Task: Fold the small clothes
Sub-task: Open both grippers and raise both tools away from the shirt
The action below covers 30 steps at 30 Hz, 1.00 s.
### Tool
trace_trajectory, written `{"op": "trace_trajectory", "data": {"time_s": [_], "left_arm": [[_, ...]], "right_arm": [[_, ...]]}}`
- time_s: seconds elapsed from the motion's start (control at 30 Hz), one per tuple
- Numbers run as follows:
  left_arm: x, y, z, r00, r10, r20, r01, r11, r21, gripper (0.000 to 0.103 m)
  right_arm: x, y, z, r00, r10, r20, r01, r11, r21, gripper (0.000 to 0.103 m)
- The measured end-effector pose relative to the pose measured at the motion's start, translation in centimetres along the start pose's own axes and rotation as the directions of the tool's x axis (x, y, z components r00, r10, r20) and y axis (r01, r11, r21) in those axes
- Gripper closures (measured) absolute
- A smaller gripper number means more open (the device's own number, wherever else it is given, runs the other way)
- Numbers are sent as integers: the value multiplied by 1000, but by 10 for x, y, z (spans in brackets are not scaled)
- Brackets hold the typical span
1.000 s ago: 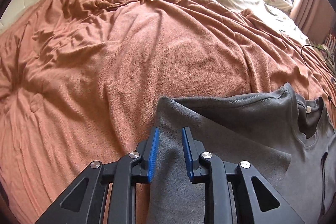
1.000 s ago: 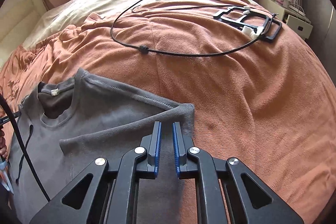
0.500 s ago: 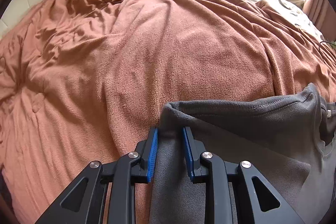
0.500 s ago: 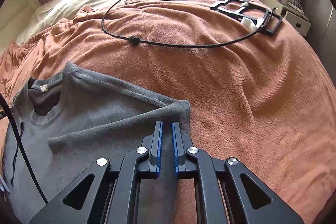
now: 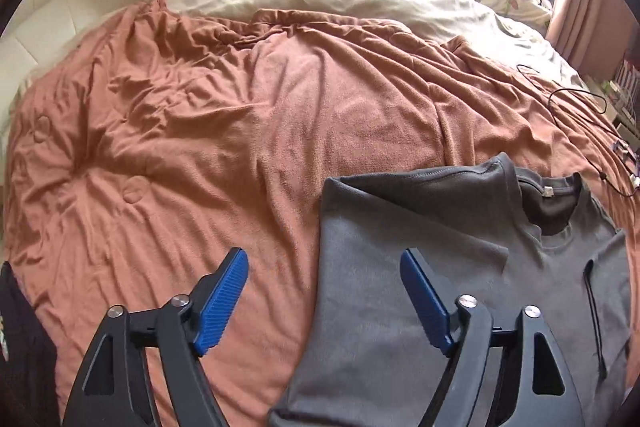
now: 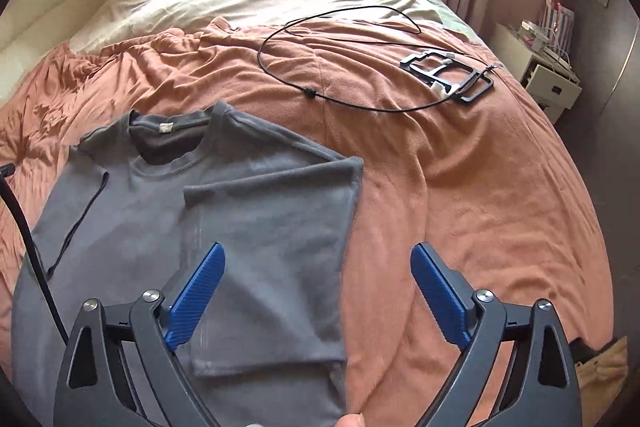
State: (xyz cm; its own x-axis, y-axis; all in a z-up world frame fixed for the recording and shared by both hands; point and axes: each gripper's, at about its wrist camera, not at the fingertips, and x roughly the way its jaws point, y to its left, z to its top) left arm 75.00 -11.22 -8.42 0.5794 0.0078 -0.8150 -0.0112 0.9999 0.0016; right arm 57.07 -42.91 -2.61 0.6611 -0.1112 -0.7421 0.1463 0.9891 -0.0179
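Now both ribbed blue jaws are opening, holding nothing, above the soft grey shirt (image 6: 256, 227) on the rumpled terracotta blanket (image 5: 200, 147).

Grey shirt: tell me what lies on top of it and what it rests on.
The grey shirt rests on the rust-coloured blanket. Its folded-in sleeve panels and a thin dark cord lie on top. The blanket under it is hidden.
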Motion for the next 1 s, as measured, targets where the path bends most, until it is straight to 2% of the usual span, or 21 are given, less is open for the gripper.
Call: {"op": "trace_trajectory", "data": {"time_s": [0.07, 0.13, 0.27, 0.33, 0.4, 0.53, 0.67, 1.0], "left_arm": [[-23, 4, -9, 1000, -29, 5, 29, 1000, -5, 10], [-49, 7, -17, 999, -48, 15, 48, 999, 6, 10], [-99, 15, -42, 998, -37, 54, 38, 999, -8, 5], [-125, 17, -56, 995, -66, 73, 64, 998, 22, 5], [-147, 18, -69, 994, -66, 83, 62, 996, 57, 5], [-186, 33, -94, 986, -134, 102, 133, 991, 24, 5], [-221, 44, -118, 978, -155, 140, 153, 988, 24, 5], [-278, 62, -181, 967, -165, 194, 163, 986, 26, 5]], "right_arm": [[-19, -1, -13, 1000, 1, -12, -1, 1000, 4, 5], [-40, 0, -27, 1000, -6, -19, 5, 1000, -10, 1], [-83, -7, -50, 1000, 11, -22, -11, 1000, 21, 1], [-104, -12, -62, 999, 31, -17, -30, 999, 44, 1], [-123, -14, -74, 1000, 26, -12, -25, 998, 55, 1], [-161, -17, -99, 1000, 10, 15, -11, 997, 76, 1], [-198, -10, -123, 998, -19, 56, 16, 998, 68, 0], [-256, -4, -182, 993, 62, 105, -76, 988, 132, 0]]}}
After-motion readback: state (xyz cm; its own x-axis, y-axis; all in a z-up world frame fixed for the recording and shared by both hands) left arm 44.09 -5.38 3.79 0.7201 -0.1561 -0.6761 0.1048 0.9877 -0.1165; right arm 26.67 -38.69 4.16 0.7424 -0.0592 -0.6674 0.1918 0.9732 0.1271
